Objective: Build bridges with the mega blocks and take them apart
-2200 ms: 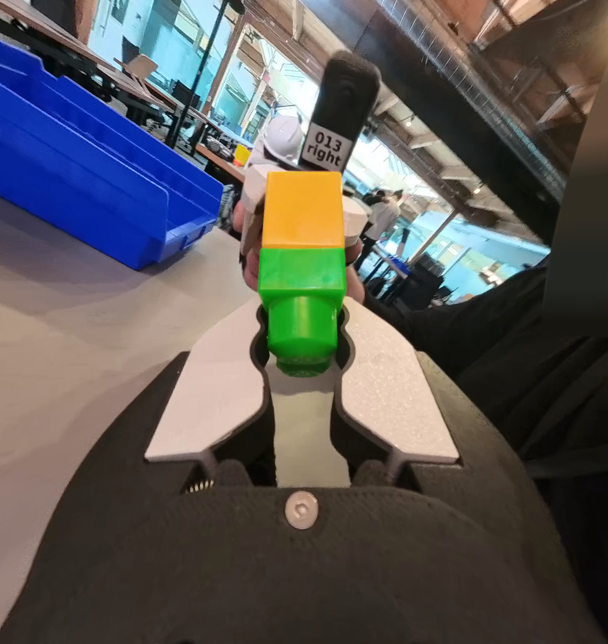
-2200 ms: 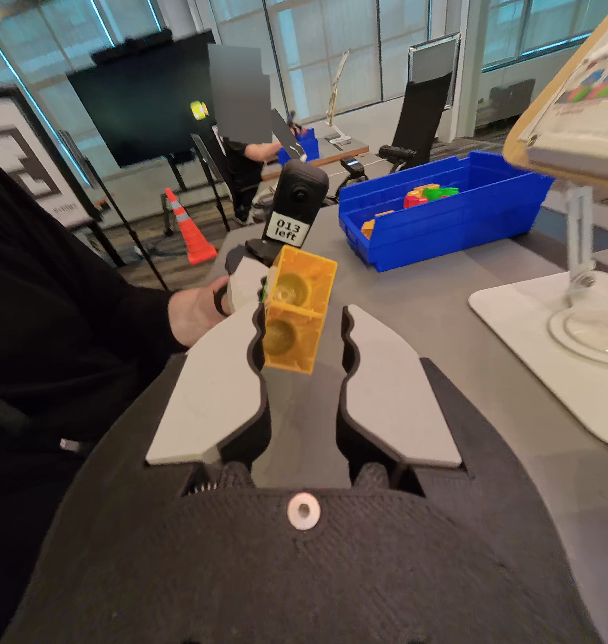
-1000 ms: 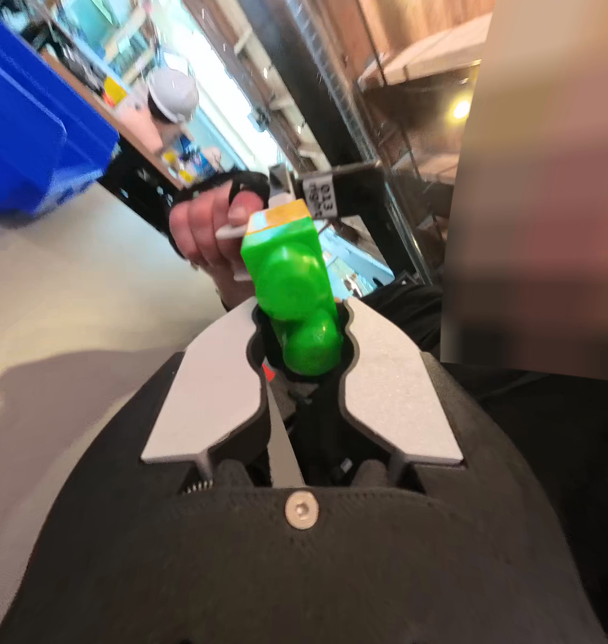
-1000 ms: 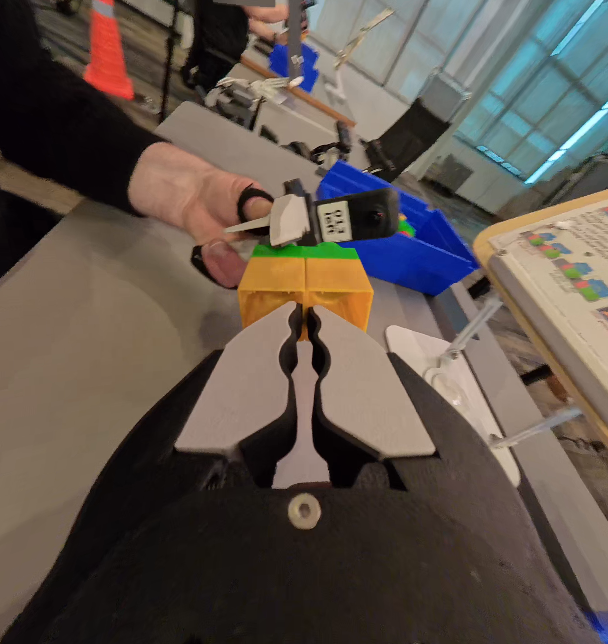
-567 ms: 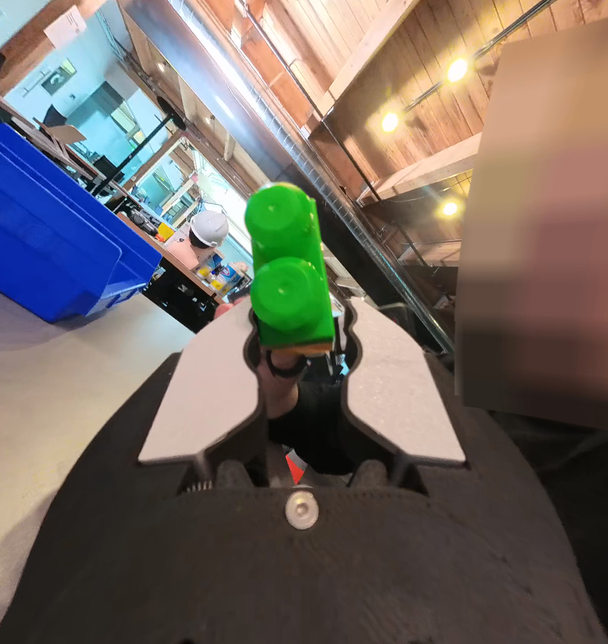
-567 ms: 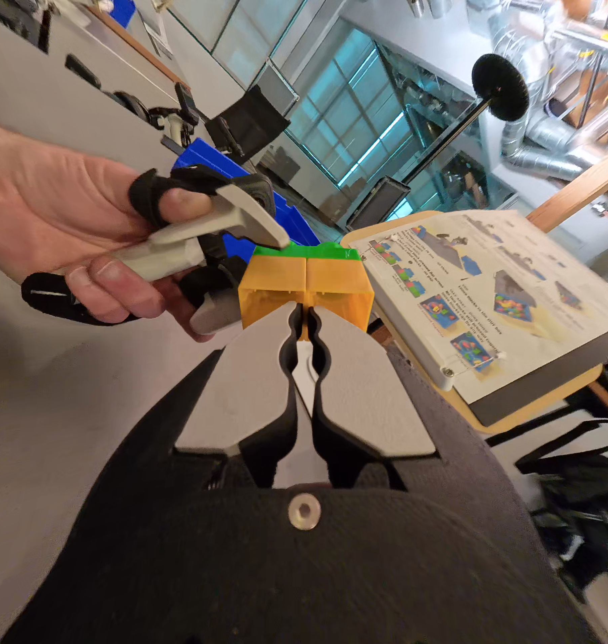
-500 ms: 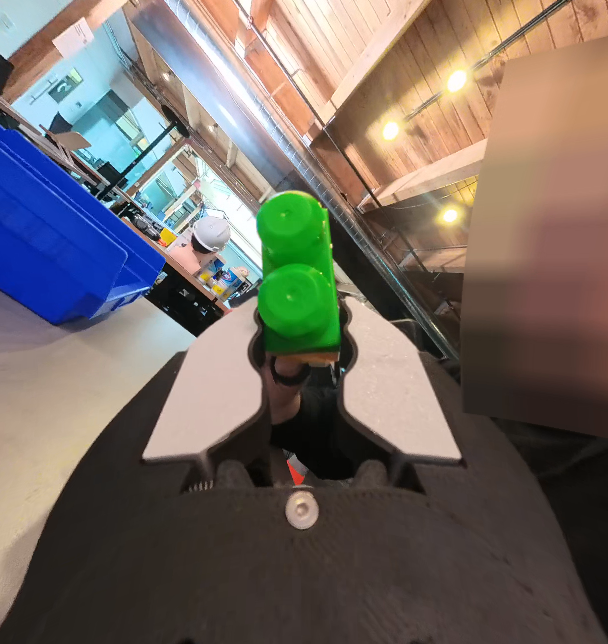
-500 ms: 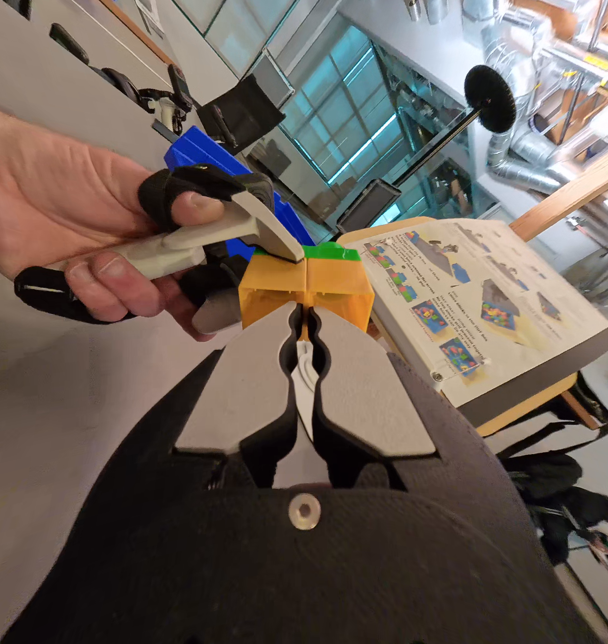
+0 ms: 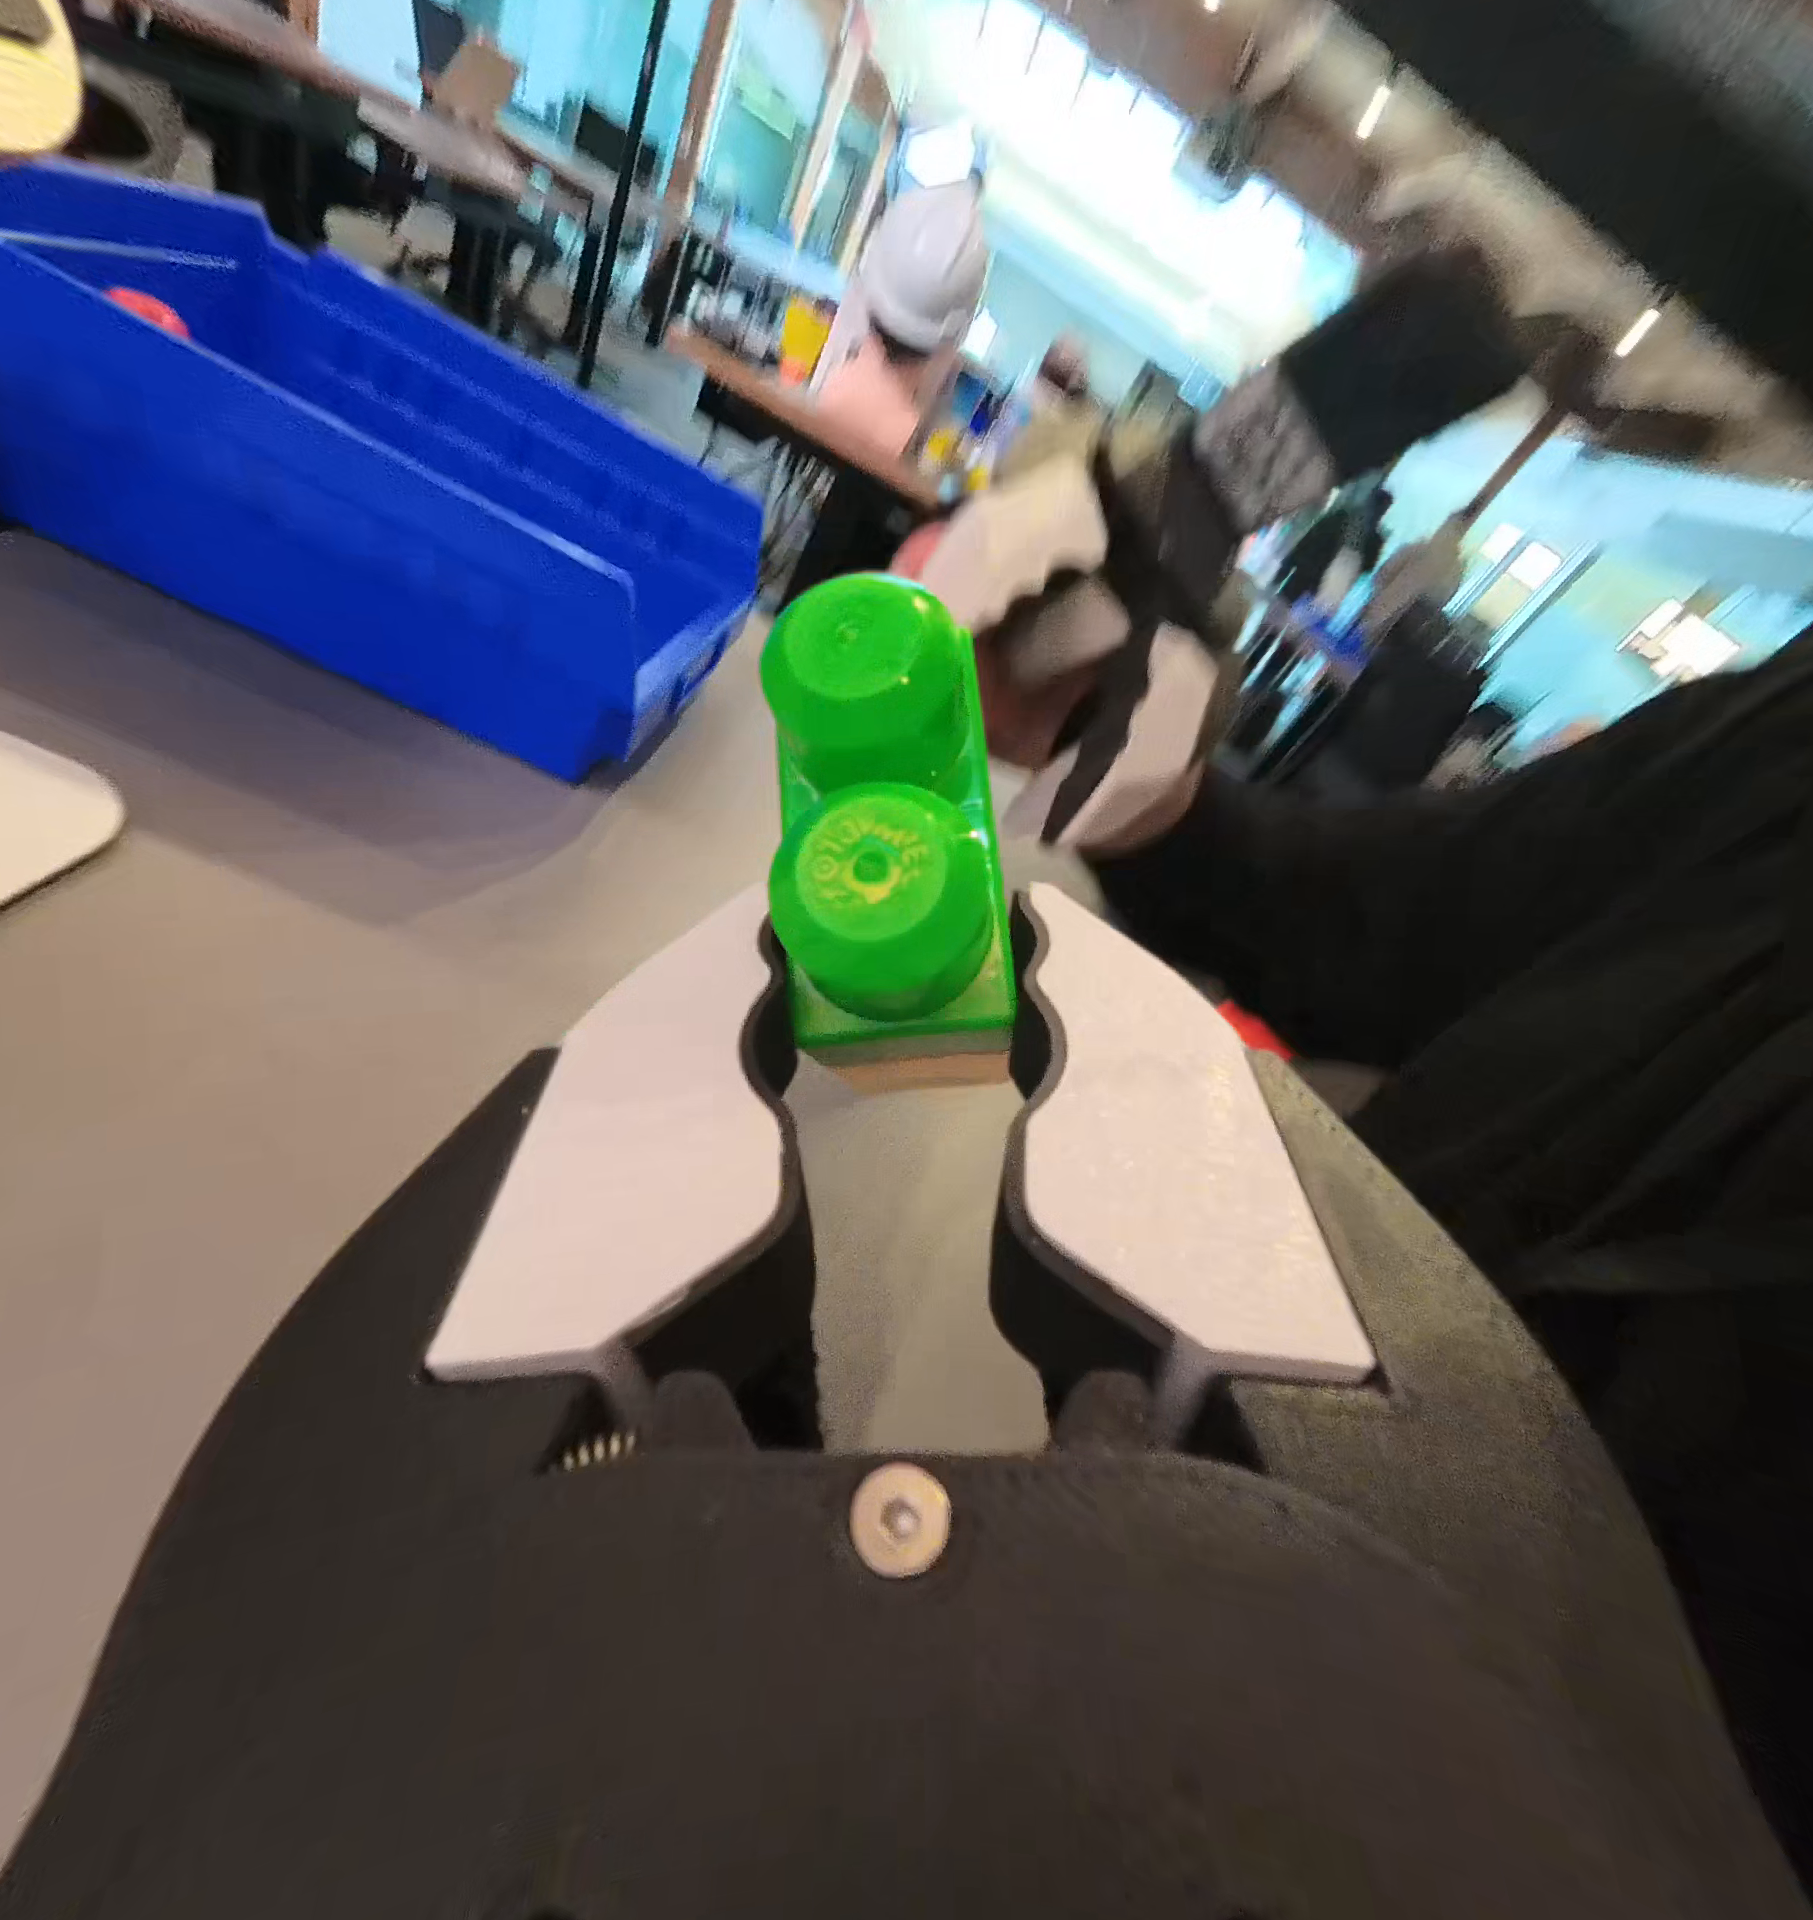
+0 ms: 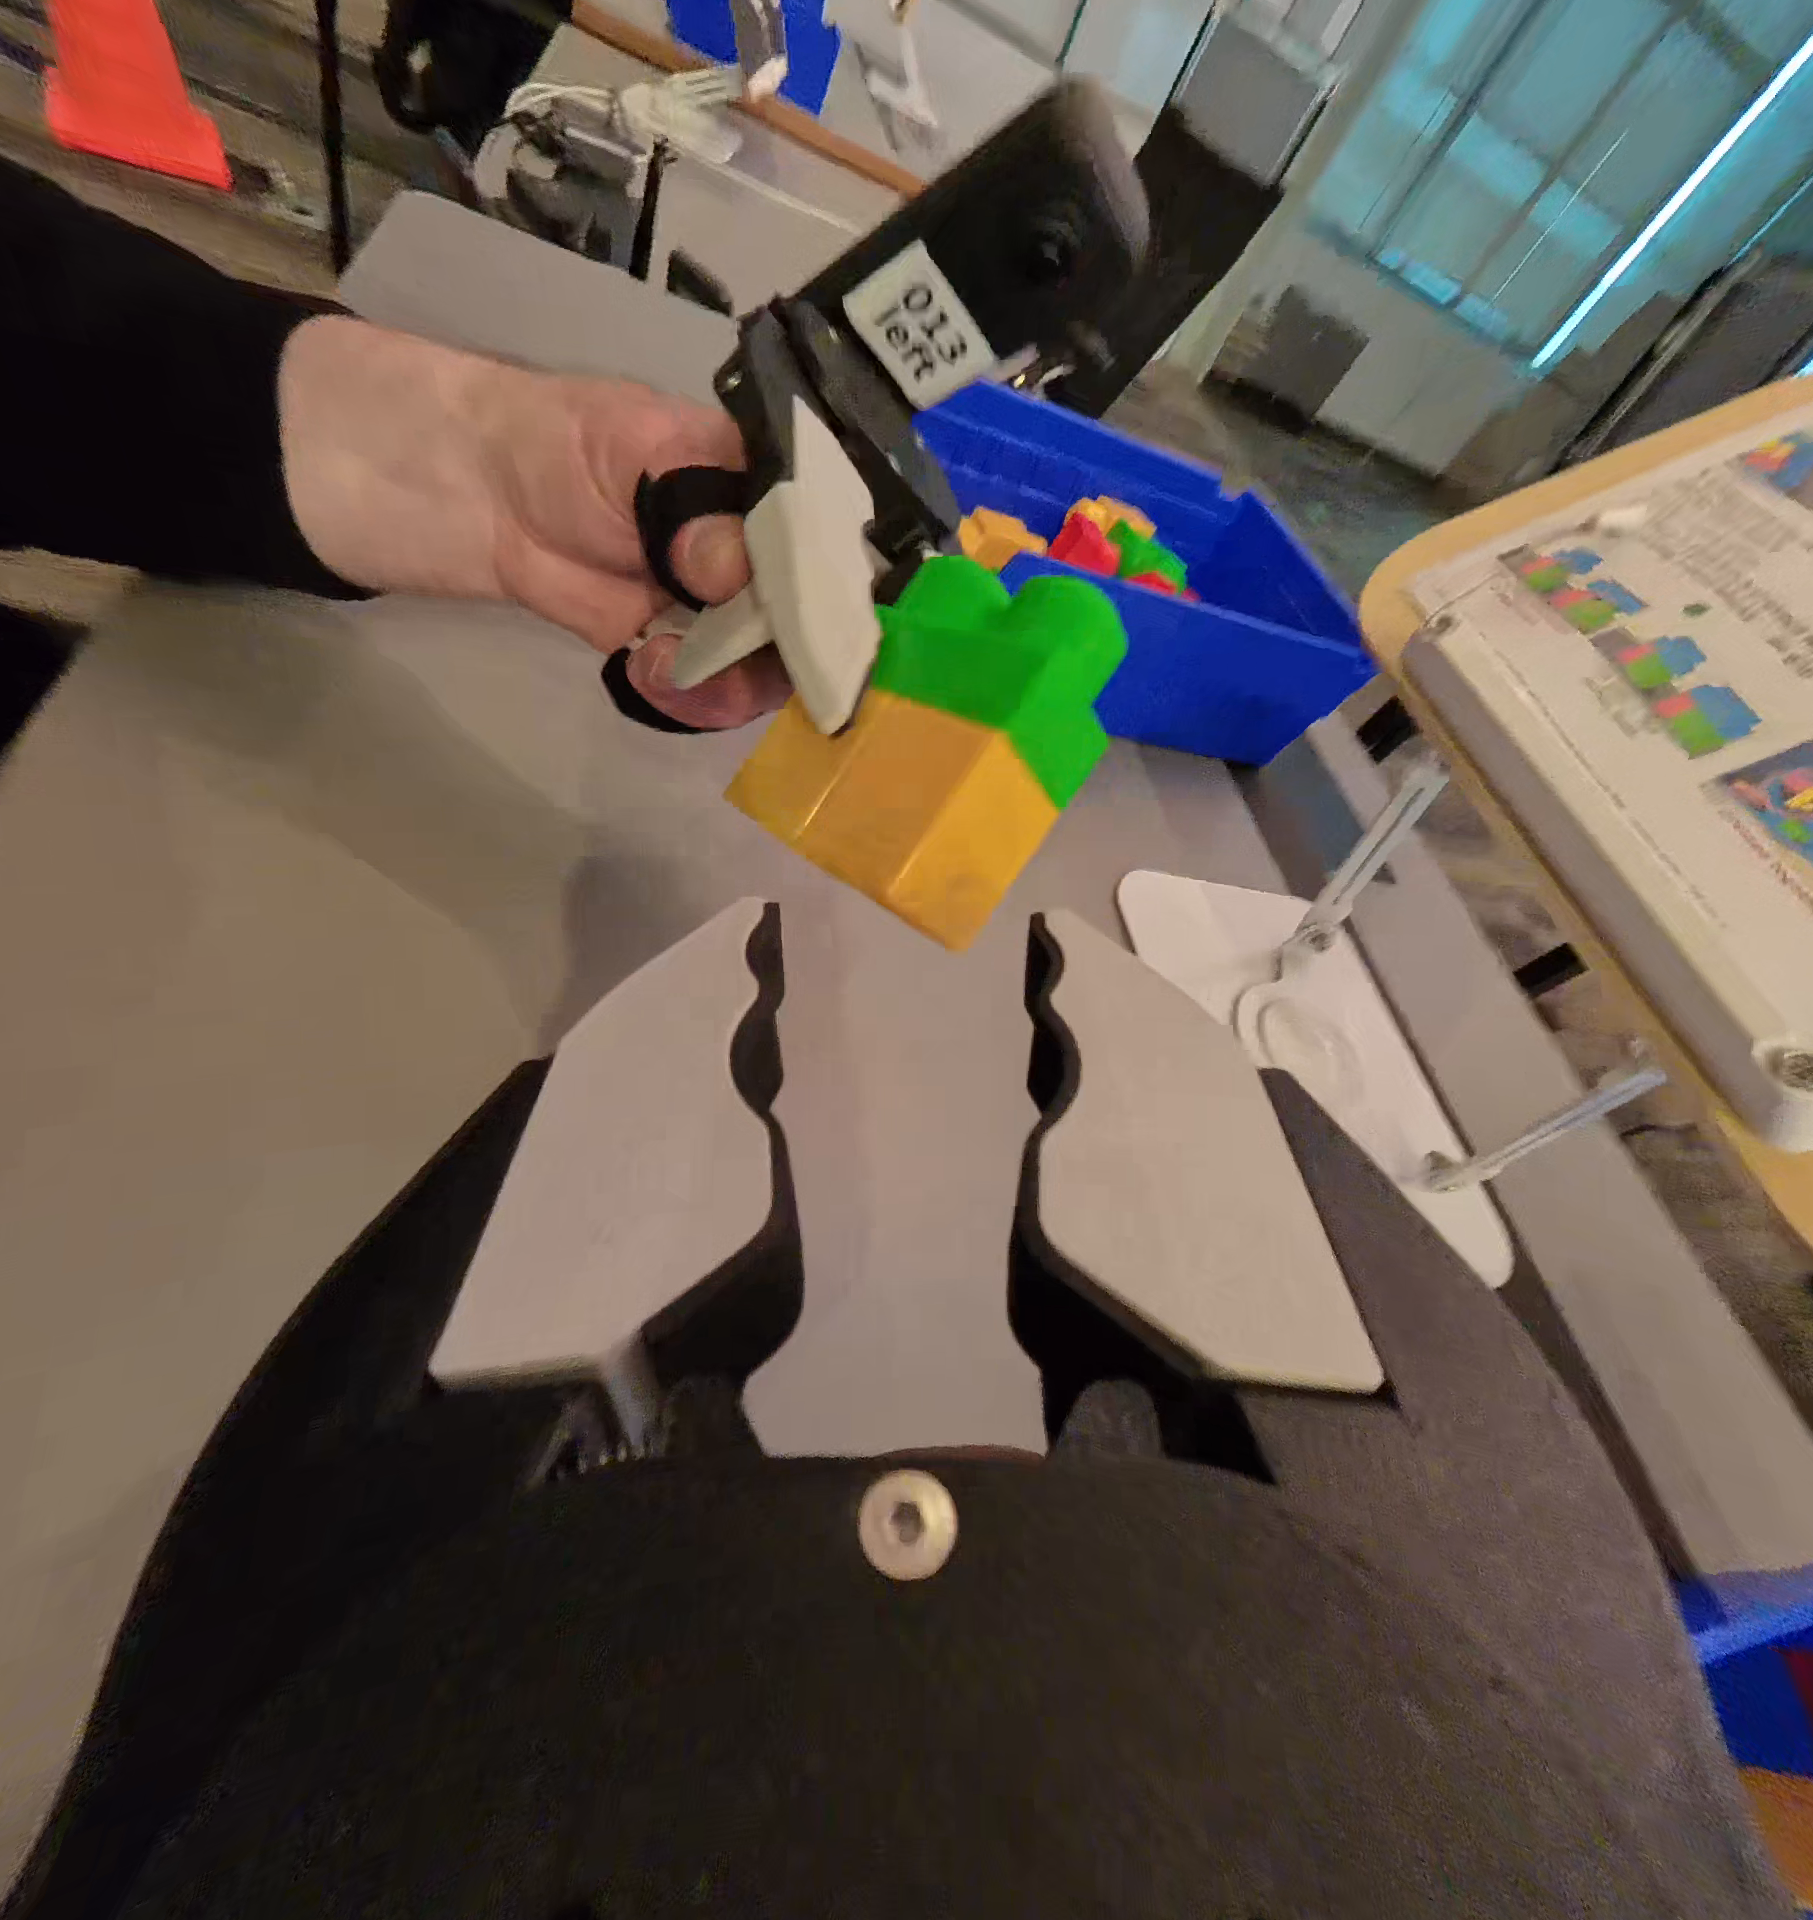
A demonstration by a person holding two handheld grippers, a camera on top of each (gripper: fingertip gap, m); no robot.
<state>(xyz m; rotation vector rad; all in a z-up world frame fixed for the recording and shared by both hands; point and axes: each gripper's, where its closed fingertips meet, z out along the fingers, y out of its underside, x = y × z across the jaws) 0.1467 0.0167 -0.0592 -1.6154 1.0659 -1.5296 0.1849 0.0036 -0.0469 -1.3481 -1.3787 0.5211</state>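
Ahead of our right gripper (image 10: 900, 940), whose jaws stand apart with only grey table (image 10: 258, 883) between them, we list: a green block (image 10: 995, 655) seated on a yellow block (image 10: 902, 800), lifted clear of the table just beyond our fingertips; the left gripper (image 10: 829, 592), its pale fingers (image 10: 814, 582) clamped on that pair, carried in a hand (image 10: 507, 488); farther ahead to the right, a blue bin (image 10: 1224, 623) of mixed blocks; to our right, a white stand (image 10: 1328, 1039) bearing a picture board (image 10: 1660, 665); far left, an orange cone (image 10: 123, 94).
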